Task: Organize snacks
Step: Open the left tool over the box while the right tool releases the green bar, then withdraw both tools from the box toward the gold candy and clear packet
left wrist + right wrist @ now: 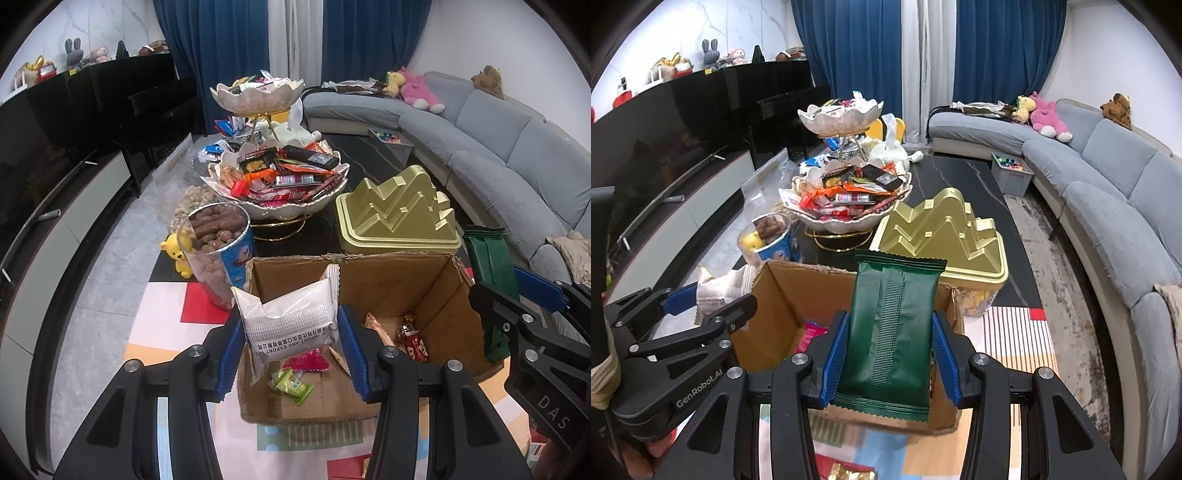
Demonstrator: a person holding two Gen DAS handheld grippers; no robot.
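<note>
My left gripper (pixel 290 343) has its jaws clenched on a white snack packet (pixel 291 325), the blue pads pressing its two sides; the packet stands up between them with printed text along its lower part. My right gripper (pixel 890 350) grips a dark green snack packet (pixel 892 332) the same way, upright, its crimped top edge above the pads and its crimped bottom edge below them.

Both packets hang over an open cardboard box (pixel 388 284). The white one sits above the box's left part, the green one over its near right part. In the left wrist view the bottom of the box holds a few loose sweets: a green-wrapped candy (pixel 291 384), a pink wrapper (pixel 306 360) just behind it, and a red wrapped piece (pixel 415 345) toward the right wall. From that same view my right gripper shows at the far right edge with the green packet in it, just beside the box's right wall.

Just left of the box stands a clear tub of brown chocolate snacks (pixel 218 236) with a blue label, and a small yellow bear figure (pixel 179 254) sits beside it. Behind the box on the dark table (pixel 369 155) rests a gold mountain-shaped lid on a tin (pixel 397 214). To its left rises a two-tier white scalloped snack stand (pixel 277 184), its lower bowl heaped with mixed wrapped snacks and its upper bowl (pixel 255 96) holding more.

Farther out, a grey sofa (pixel 498 147) curves along the right with plush toys on it, blue curtains (pixel 236 48) hang at the back, and a black cabinet (pixel 92 103) runs along the left.
</note>
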